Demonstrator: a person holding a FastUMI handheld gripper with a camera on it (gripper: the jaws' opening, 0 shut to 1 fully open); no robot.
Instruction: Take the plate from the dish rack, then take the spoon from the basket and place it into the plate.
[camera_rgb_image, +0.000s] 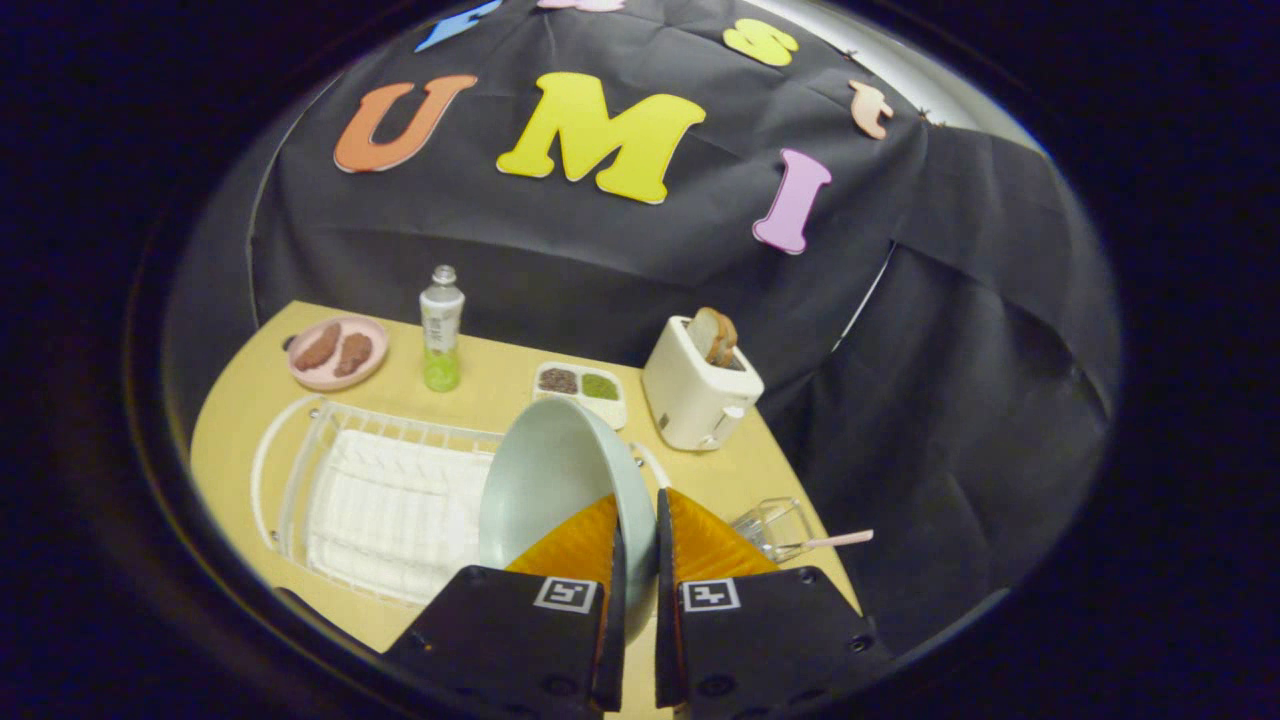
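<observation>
The plate (555, 480), a pale grey-green dish, is being held on edge in the jaws of the gripper (640, 540), its rim passing between the two fingers and its hollow face turning toward the left. The jaws are standing narrow, both fingers pressing on the rim, one on each face. The plate is sitting above the right end of the white dish rack (380, 500), apparently lifted clear of it, though I cannot tell whether its lower edge is touching the wires.

Risks, as judged from this position:
- The hold is taking only a short stretch of rim. A smooth plate held this way is liable to pivot or slip if the hand is tilting or moving quickly.
- The rack's right handle is lying just beside the plate; swinging low toward the right could be catching it.
- The toaster (700, 390) and the small divided tray (580, 385) are standing just beyond the plate, so a forward sweep could be knocking them.
- Free bench (480, 375) for setting down appears limited near the clear basket (775, 525), which is lying right of the fingers with the pink spoon (835, 540) sticking out of it toward the right; a careless placement could be upsetting it.
</observation>
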